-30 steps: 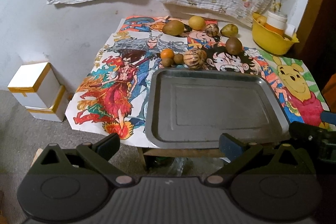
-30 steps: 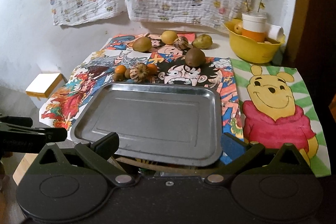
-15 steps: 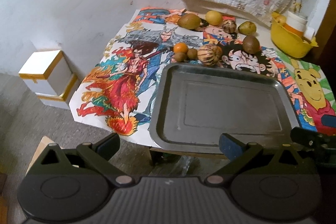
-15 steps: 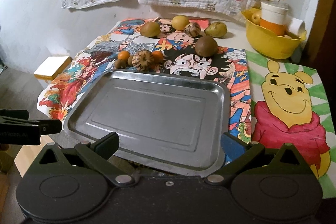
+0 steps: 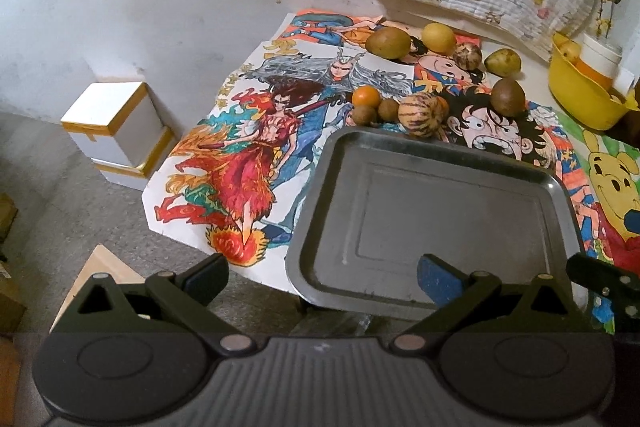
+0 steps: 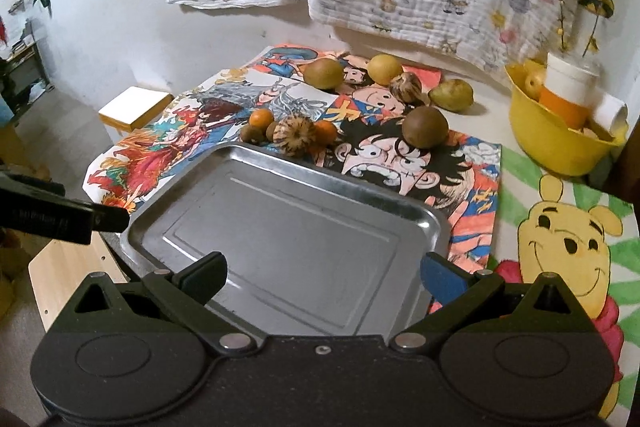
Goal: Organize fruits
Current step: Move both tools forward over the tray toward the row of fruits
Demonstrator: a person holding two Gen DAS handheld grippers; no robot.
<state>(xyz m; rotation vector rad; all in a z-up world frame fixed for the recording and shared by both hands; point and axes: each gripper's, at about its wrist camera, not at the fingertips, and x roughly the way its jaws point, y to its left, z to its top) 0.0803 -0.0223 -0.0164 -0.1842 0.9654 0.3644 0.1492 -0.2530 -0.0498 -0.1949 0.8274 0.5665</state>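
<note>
So far nothing sorted: metal tray [image 5: 436,215] bare, fruits [image 5: 420,109] all beyond its far rim. Left gripper [image 5: 322,277], right gripper [image 6: 324,273] spread wide, holding nothing.

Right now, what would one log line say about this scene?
left gripper: open | right gripper: open | tray: empty | fruits: on table behind tray

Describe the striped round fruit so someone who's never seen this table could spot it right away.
Find the metal tray on the cartoon-covered table. Just past its far edge sits a small cluster of fruit. The striped fruit is the largest there, pale with dark stripes, flanked by small oranges and small brown fruits.
</note>
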